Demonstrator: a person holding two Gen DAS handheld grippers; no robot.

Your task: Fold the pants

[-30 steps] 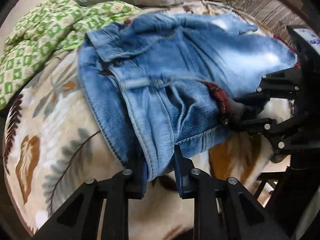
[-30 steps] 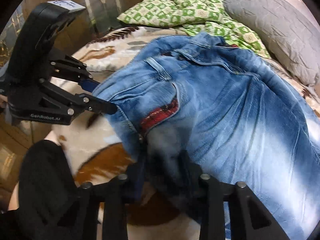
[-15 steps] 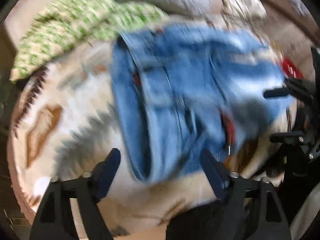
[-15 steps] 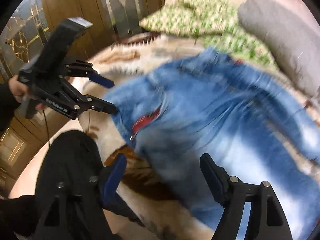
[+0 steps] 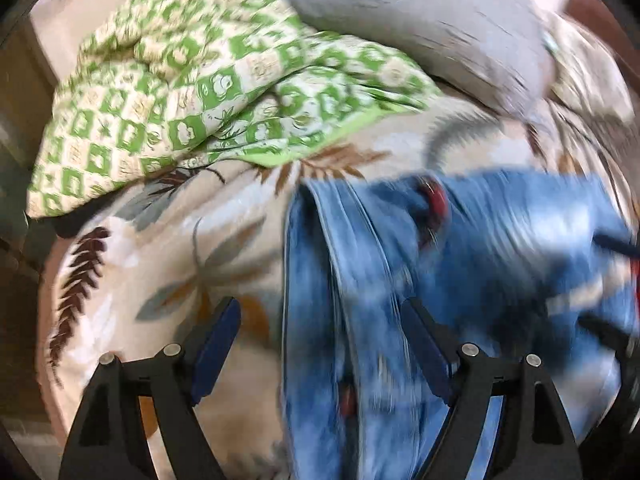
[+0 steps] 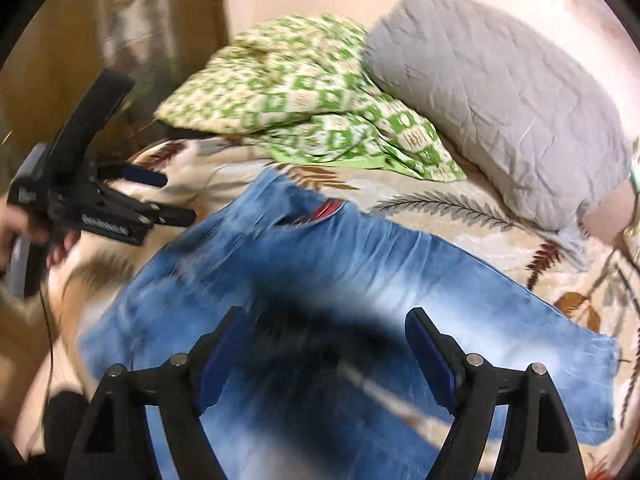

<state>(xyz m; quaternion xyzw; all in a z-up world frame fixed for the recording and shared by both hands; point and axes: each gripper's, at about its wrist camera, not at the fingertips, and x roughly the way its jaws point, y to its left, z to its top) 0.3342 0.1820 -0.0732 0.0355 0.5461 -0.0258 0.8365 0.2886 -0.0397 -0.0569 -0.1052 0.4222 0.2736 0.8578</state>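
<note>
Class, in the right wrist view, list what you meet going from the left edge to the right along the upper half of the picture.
Left gripper → green quilt → grey pillow.

- Pants [image 6: 360, 272]: lie spread on the blanket [image 6: 440, 208], in the near half of the bed, running from lower left to right in the right wrist view.
- Quilt [image 6: 304, 92]: bunched on the blanket behind the pants, toward the left.
- Pillow [image 6: 500, 92]: behind the pants, just right of the quilt and touching it.
- Left gripper [image 6: 172, 196]: held by a hand [image 6: 56, 240] at the left edge of the pants, above the blanket.
- Right gripper [image 6: 324, 356]: above the near part of the pants.
- Left wrist view: pants lie right of centre, bare blanket to their left.
</note>
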